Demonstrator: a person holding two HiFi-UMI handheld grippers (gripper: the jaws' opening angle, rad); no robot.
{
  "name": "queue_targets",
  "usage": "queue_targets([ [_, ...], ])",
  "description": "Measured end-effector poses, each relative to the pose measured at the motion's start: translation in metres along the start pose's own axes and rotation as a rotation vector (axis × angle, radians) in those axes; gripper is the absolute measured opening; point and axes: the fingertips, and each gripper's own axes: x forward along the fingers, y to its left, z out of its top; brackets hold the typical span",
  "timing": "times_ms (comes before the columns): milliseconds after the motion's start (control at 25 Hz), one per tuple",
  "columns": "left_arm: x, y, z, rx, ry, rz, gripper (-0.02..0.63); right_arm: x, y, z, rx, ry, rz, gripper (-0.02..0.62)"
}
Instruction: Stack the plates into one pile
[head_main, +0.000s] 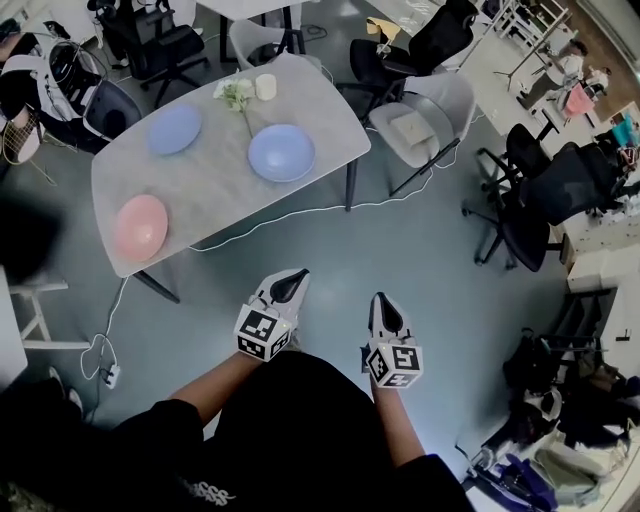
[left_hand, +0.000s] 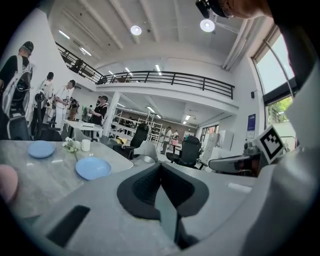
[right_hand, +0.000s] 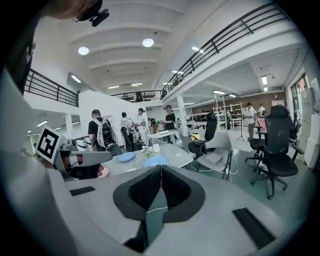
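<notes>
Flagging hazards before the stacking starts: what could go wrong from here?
The pink plate lies near the table's edge; a clumsy grab might push it off. A white cable trails over the floor between the person and the table: a trip risk. The flowers and cup stand close to the right-hand blue plate and could get knocked.

Matt grey stone-look table (head_main: 200, 190), smooth matt plates (head_main: 281, 152), glossy floor (head_main: 400, 260), ribbed black rubber jaws

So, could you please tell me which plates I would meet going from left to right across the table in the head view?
pink plate → smaller blue plate → larger blue plate
</notes>
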Motion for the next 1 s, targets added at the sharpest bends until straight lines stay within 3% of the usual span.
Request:
queue_targets([
  [280,0.027,0.067,0.028,-0.018,-0.007,0.001,0.017,0.085,0.023,0.040,-0.021,-0.013,0.018,0.014],
  [480,0.029,0.101,0.035,-0.096,-0.019,0.024,0.017,0.117,0.033,0.043,-0.018,-0.006,0.037,0.014],
  [800,0.030,0.134,0.054,-0.046,-0.043,0.104,0.017,0.153,0.037,0.056,-0.020,-0.012,0.070,0.014],
  [1000,0.038,0.166,0.062,-0.076,-0.062,0.173,0.017,0.192,0.044,0.060,0.004,0.003,0.194,0.014],
])
